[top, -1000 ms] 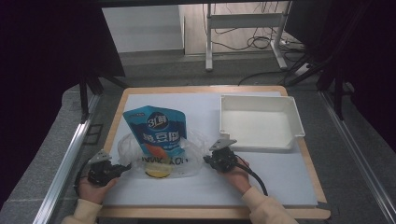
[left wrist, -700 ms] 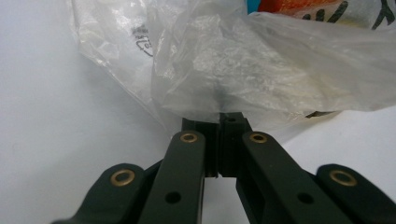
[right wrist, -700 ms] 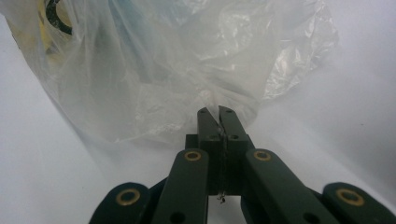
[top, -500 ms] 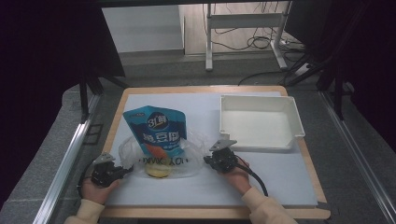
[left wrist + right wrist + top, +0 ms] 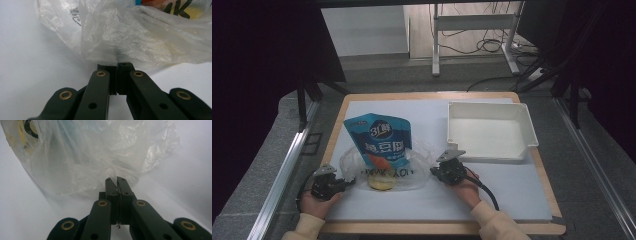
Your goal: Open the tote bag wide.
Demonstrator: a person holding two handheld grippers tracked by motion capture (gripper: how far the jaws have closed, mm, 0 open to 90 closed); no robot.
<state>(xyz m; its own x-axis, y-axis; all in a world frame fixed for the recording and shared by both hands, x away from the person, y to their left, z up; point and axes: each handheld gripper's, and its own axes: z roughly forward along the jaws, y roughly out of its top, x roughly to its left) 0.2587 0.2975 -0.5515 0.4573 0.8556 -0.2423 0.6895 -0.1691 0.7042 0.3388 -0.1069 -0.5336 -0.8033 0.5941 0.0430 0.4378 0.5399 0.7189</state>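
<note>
While the clear plastic bag (image 5: 384,167) lies on the white mat (image 5: 512,190) just left of the white tray (image 5: 490,131), it holds a blue pouch (image 5: 380,139) whose top sticks out of the bag's far side, away from the person, and a round yellow thing (image 5: 380,183) at its near edge. Nothing can be seen inside the tray. At the bag's left edge the left gripper (image 5: 346,181) sits low on the mat, held from below by the left hand (image 5: 314,202); its jaws are pressed together and the film (image 5: 117,42) bunches right at their tips. At the bag's right edge the right gripper (image 5: 434,172) pinches a fold of the film (image 5: 100,165) between closed jaws, with the right hand (image 5: 464,187) behind it and its cable (image 5: 484,189) trailing toward the person.
</note>
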